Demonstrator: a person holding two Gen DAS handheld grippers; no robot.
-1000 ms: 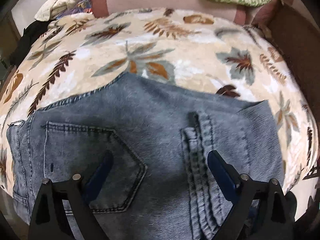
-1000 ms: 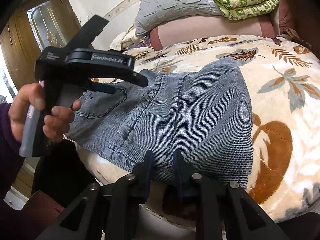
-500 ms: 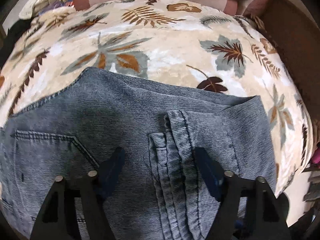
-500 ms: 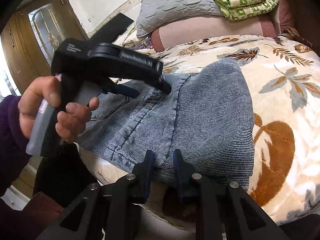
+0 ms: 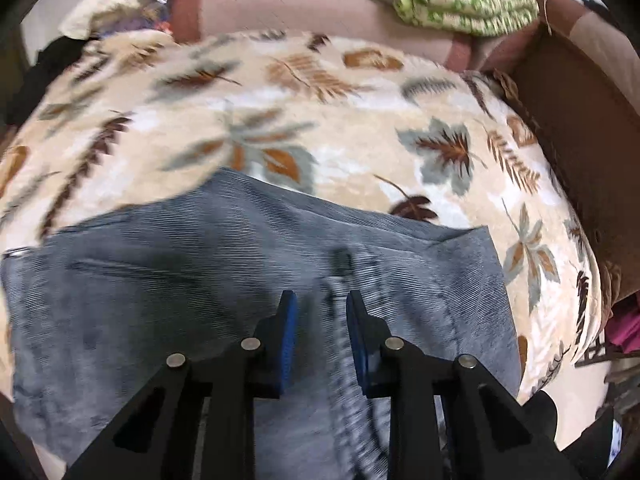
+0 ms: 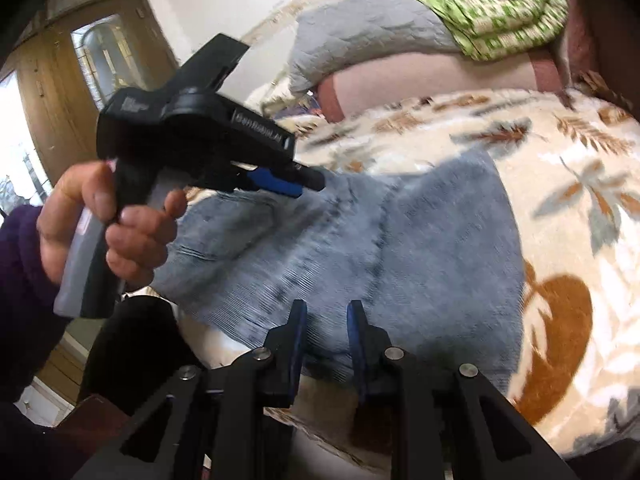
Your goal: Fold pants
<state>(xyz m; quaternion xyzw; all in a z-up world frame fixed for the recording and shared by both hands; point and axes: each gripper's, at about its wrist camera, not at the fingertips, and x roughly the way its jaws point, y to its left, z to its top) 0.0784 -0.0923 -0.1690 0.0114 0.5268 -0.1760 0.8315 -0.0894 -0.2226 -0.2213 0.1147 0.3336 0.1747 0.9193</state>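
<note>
A: Start at the fingers. What were the left ones doing?

B: The left gripper (image 5: 320, 312) pointed steeply down at the jeans (image 5: 200, 300), and its jaws were closing with the raised seam ridge (image 5: 340, 320) of the denim between the blue pads (image 5: 289, 320). The view was blurred, so I couldn't tell whether the pads had bitten into the cloth yet.

A: And the right?

B: The right gripper (image 6: 326, 320) stood with a narrow gap between its pads, and the near hem of the jeans (image 6: 400, 260) lay in that gap at the edge of the bed. It looked pinched, and the cloth bunched just beyond the tips.

A: How was the hand set?

B: From the right wrist view, the person's left hand (image 6: 108, 232) wrapped the grey handle, a dark purple sleeve (image 6: 20, 280) behind it, and the tool tilted down toward the far side of the denim.

A: Where did the jeans lie?

B: Folded on the leaf-patterned blanket (image 5: 360, 128), close to its near edge, with a back pocket toward the left in the left wrist view.

A: Room to move?

B: A broad stretch of blanket lay bare beyond the jeans and to their right. Further back sat a pink bolster (image 5: 300, 4), a grey quilt (image 6: 360, 36) and a green checked blanket (image 6: 500, 20). A brown wooden side (image 5: 580, 128) closed off the right.
</note>
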